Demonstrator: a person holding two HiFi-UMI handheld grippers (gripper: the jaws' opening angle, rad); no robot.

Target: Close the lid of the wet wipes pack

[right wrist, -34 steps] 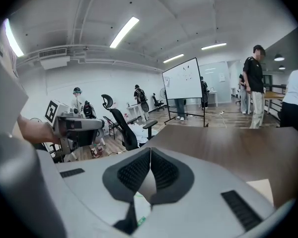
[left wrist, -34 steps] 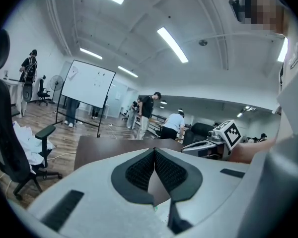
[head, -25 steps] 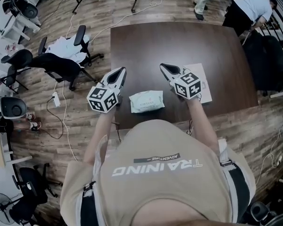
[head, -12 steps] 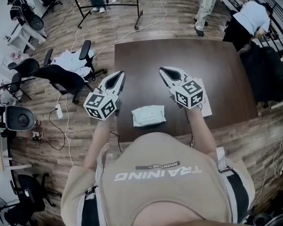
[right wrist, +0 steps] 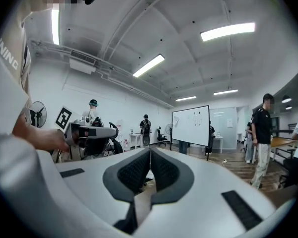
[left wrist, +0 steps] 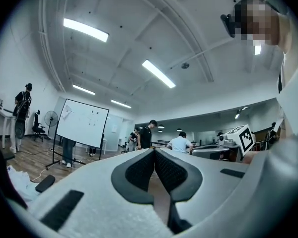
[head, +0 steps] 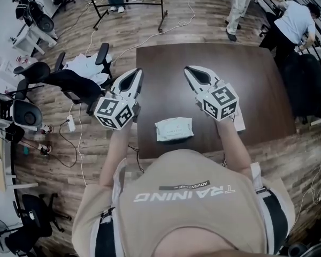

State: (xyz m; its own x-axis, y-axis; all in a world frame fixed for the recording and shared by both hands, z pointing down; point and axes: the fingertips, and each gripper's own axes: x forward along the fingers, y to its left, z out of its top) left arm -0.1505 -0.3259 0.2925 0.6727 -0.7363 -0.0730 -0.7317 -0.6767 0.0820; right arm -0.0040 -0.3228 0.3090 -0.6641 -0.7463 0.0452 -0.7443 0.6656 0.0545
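The pale green wet wipes pack (head: 174,129) lies flat on the dark brown table (head: 241,63) near its front edge, between my two arms. Whether its lid is up or down cannot be made out. My left gripper (head: 135,75) is held above the table's left edge, left of the pack, jaws shut and empty. My right gripper (head: 189,70) hangs above the table to the pack's right, also shut with nothing in it. Both gripper views point level across the room; the left gripper (left wrist: 154,151) and right gripper (right wrist: 150,149) show tips touching, and the pack is out of their sight.
A white sheet of paper (head: 239,121) lies on the table under my right forearm. Office chairs (head: 69,82) stand left of the table, with cables on the wooden floor. People stand at the far right (head: 294,20) and top. A whiteboard (left wrist: 82,123) stands across the room.
The head view has shifted, so the table and pack sit slightly lower and to the right. Both grippers have stayed raised, shut and apart from the pack.
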